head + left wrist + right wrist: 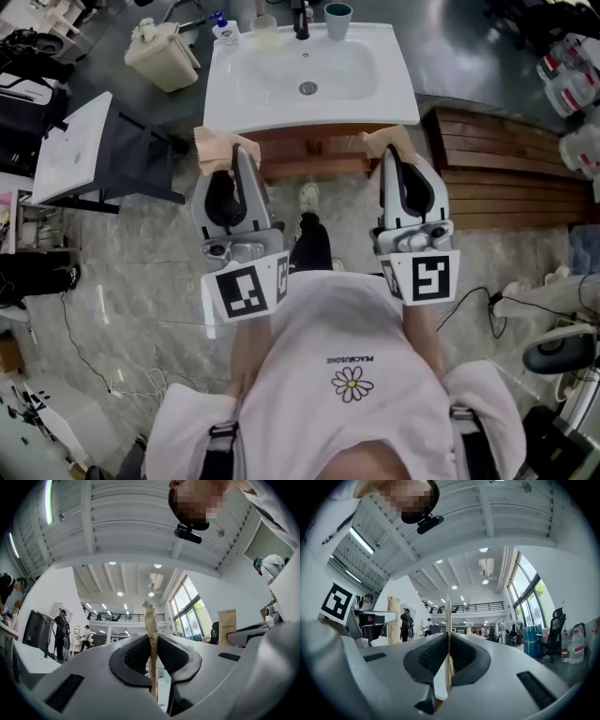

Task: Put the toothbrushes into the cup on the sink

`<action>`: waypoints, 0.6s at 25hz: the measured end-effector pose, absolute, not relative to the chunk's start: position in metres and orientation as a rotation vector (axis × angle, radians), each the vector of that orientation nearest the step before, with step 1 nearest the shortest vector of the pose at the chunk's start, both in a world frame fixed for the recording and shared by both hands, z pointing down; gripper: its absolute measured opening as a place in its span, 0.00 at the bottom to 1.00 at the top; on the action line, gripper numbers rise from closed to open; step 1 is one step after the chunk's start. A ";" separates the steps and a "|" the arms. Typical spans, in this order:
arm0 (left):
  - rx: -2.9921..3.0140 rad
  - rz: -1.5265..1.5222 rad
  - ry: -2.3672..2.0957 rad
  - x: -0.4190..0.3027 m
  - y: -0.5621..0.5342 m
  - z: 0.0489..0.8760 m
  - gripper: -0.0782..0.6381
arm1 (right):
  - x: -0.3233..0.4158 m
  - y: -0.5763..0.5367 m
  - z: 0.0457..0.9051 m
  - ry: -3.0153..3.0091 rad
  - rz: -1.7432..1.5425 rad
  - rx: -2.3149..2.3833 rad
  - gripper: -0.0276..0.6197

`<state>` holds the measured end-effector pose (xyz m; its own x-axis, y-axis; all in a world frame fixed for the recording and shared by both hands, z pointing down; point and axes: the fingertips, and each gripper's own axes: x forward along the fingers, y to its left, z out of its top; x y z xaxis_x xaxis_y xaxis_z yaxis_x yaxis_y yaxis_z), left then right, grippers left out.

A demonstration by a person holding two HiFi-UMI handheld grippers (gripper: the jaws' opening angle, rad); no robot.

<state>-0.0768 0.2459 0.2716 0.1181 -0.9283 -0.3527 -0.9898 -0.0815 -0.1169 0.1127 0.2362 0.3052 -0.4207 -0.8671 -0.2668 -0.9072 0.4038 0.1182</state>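
At the back rim of the white sink (394, 89), right of the tap, stands a teal cup (338, 19); I can't see inside it. Short of the sink, the left gripper (225, 150) is clamped tight on a thin tan packet (150, 625), perhaps a wrapped toothbrush, and the right gripper (390, 142) on a second tan packet (448, 620).

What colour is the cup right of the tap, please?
Teal; the cup shows best in the head view.

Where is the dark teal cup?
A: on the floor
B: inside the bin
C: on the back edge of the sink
C: the dark teal cup stands on the back rim of the white sink, right beside the tap.
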 end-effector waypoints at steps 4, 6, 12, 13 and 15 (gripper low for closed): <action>-2.096 0.286 1.862 -0.079 0.210 0.274 0.19 | 0.106 0.207 0.307 2.497 0.378 -1.579 0.07; -2.095 0.303 1.852 -0.081 0.190 0.270 0.19 | 0.106 0.189 0.303 2.489 0.389 -1.584 0.07; -2.107 0.352 1.839 -0.093 0.115 0.265 0.19 | 0.096 0.112 0.300 2.488 0.423 -1.628 0.07; -2.116 0.356 1.834 -0.095 0.101 0.264 0.19 | 0.094 0.097 0.299 2.486 0.424 -1.639 0.07; -2.133 0.368 1.823 -0.101 0.069 0.260 0.19 | 0.090 0.066 0.293 2.473 0.432 -1.663 0.07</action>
